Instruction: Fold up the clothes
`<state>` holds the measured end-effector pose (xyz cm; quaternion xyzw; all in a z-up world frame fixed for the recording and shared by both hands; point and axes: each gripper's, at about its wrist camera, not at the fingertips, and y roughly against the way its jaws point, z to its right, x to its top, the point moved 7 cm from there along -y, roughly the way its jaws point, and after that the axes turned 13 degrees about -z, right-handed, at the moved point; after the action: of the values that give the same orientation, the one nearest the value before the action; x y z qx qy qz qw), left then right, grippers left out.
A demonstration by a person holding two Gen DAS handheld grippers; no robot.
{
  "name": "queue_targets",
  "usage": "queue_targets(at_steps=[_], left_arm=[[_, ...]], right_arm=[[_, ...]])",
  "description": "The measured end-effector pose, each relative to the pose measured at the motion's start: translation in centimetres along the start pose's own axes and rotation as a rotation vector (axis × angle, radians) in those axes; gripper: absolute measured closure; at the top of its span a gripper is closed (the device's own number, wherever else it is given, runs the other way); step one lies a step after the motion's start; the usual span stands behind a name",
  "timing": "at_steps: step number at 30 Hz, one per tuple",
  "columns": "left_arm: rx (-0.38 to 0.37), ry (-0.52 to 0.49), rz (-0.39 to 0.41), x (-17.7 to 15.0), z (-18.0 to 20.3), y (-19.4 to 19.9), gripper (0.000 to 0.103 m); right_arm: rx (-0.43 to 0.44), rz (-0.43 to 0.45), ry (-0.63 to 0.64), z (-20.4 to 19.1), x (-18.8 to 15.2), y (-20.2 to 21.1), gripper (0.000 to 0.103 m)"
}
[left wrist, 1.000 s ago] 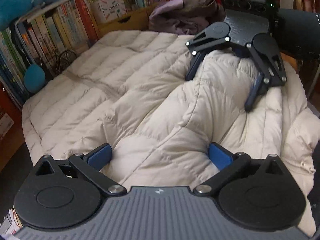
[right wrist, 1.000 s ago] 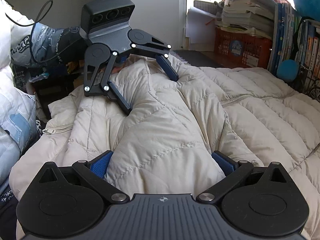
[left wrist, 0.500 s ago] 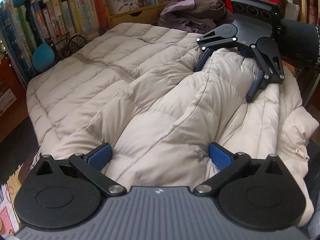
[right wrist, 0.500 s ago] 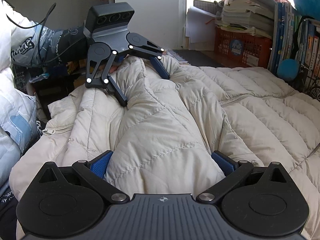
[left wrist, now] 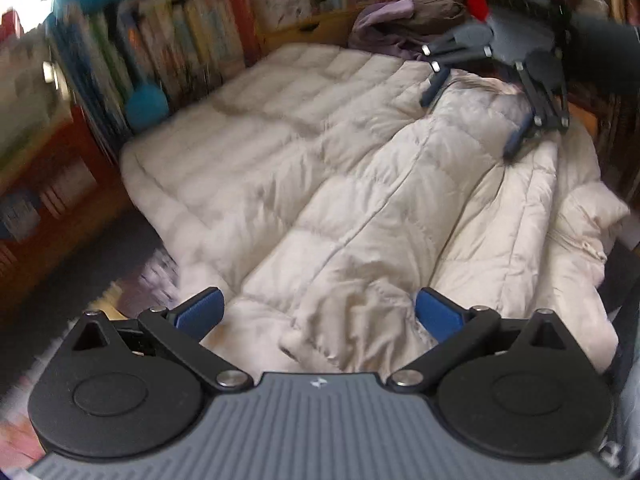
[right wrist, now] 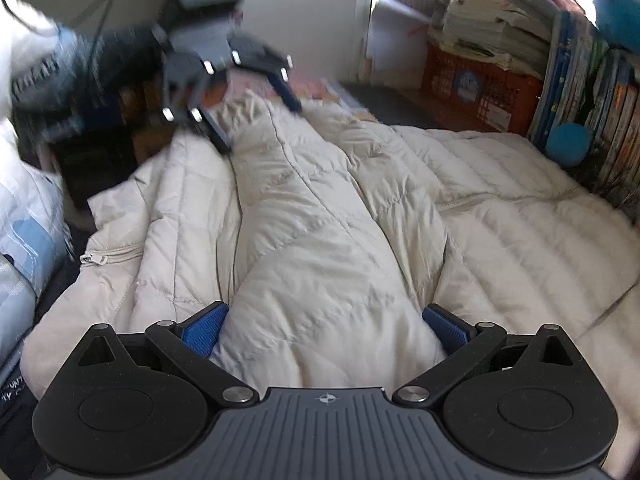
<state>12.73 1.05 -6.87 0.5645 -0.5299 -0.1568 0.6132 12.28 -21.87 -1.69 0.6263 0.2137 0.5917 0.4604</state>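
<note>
A cream quilted puffer jacket (left wrist: 280, 152) lies spread flat, and one sleeve (left wrist: 372, 216) runs over it as a long ridge. My left gripper (left wrist: 318, 312) is open, its blue pads either side of the sleeve's crumpled cuff end. At the far end of the ridge, my right gripper (left wrist: 476, 118) straddles the sleeve near the shoulder, also open. In the right wrist view the right gripper (right wrist: 325, 326) stands wide around the sleeve (right wrist: 320, 240), with the blurred left gripper (right wrist: 256, 120) at the far end. The jacket's zip (right wrist: 100, 258) shows at the left.
Bookshelves (left wrist: 172, 52) and a blue ball (left wrist: 146, 104) line the far side. A purple garment (left wrist: 400, 28) lies beyond the jacket. An orange crate (right wrist: 480, 84) under stacked papers (right wrist: 492, 28) stands at the back, and patterned bedding (right wrist: 28, 240) lies at the left.
My left gripper has slid along the sleeve away from the right one, down to the cuff end, and the sleeve now lies longer between them. Both stayed open.
</note>
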Motion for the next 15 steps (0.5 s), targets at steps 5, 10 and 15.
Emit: queue_targets(at_steps=[5, 10, 15], left_arm=[[-0.057, -0.021, -0.005, 1.9, 1.3, -2.1, 0.0], [-0.114, -0.041, -0.009, 3.8, 2.5, -4.3, 0.0], [-0.18, -0.029, -0.001, 4.7, 3.0, -5.7, 0.0]], right_arm=[[0.045, 0.203, 0.212, -2.6, 5.6, 4.9, 0.0], [0.087, -0.001, 0.281, -2.3, 6.8, -0.4, 0.0], [0.137, -0.063, 0.149, -1.0, 4.1, -4.5, 0.0]])
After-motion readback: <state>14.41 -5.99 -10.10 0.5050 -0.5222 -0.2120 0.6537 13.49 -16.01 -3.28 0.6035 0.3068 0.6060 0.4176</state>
